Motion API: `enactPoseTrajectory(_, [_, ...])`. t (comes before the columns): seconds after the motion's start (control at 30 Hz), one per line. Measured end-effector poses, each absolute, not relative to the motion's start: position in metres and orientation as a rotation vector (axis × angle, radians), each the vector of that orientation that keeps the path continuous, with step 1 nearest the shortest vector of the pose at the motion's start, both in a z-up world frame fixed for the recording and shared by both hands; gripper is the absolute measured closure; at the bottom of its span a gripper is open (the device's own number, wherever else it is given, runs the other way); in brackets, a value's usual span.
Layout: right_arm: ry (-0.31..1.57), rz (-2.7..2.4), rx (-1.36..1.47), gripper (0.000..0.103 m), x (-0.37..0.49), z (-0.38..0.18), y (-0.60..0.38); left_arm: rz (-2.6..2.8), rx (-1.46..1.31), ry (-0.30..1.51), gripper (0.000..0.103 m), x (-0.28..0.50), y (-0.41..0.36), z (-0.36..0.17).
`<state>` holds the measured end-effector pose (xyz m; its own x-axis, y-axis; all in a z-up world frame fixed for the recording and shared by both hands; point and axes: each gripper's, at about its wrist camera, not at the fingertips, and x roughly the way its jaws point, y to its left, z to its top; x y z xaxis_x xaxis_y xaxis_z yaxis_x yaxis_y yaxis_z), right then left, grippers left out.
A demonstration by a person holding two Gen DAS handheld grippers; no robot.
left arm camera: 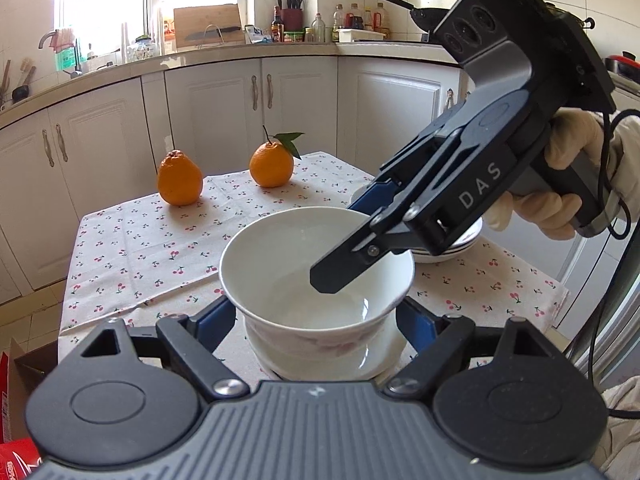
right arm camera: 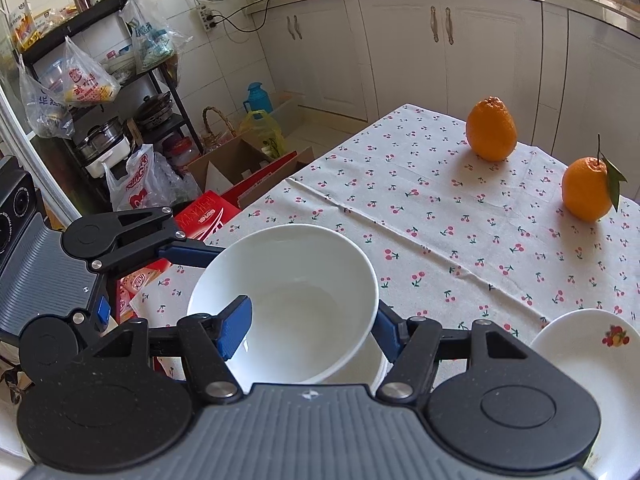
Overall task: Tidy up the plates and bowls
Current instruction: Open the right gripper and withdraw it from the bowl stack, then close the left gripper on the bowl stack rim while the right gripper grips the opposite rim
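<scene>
Both jaws were spread: our left gripper [left arm camera: 316, 318] stood open to either side of the lower bowl [left arm camera: 320, 350] without pressing it, and our right gripper [right arm camera: 312, 330] straddled the rim of the upper bowl [right arm camera: 286, 300], one finger inside, one outside; we could not tell whether it pinched. Across the cherry-print tablecloth [right arm camera: 440, 216] the bowls sat nested at the near edge, two oranges [left arm camera: 180, 178] well apart beyond. Only the left view showed the gloved hand [left arm camera: 560, 184] and the stacked plates [left arm camera: 460, 246] half hidden behind the right gripper. Only the right view showed the fruit-printed plate [right arm camera: 580, 360], cut off at the frame, and the cluttered shelf [right arm camera: 100, 80]
</scene>
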<state>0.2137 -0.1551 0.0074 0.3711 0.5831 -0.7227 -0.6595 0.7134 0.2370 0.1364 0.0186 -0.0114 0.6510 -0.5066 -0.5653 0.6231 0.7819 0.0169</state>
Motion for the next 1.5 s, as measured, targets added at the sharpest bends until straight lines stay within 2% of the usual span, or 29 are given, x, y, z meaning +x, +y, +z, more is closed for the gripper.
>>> enactPoseTrajectory(0.73, [0.885,0.787,-0.129,0.031,0.207,-0.010,-0.153,-0.647,0.238,0.622,0.016,0.135,0.013,-0.025])
enactPoseTrajectory(0.83, [0.880,0.791,-0.134,0.026,0.205,-0.011,-0.151,-0.647,0.247,0.623,0.015,0.136,0.012,-0.026])
enactPoseTrajectory(0.87, [0.874,0.790,-0.142,0.021,0.204,-0.010,-0.150,-0.646,0.249,0.626,0.014,0.136,0.012,-0.027])
enactPoseTrajectory(0.9, [0.862,0.778,-0.157,0.012,0.203,-0.009,-0.149,-0.648,0.249,0.629,0.013,0.136,0.012,-0.028])
enactPoseTrajectory(0.97, [0.829,0.761,-0.187,0.005,0.199,-0.007,-0.147,-0.651,0.247,0.624,0.012,0.135,0.013,-0.028])
enactPoseTrajectory(1.2, [0.800,0.757,-0.208,0.000,0.191,-0.003,-0.151,-0.662,0.238,0.614,0.006,0.131,0.019,-0.026])
enactPoseTrajectory(1.5, [0.745,0.720,-0.347,0.000,0.158,-0.003,-0.154,-0.668,0.227,0.622,0.004,0.124,0.035,-0.030])
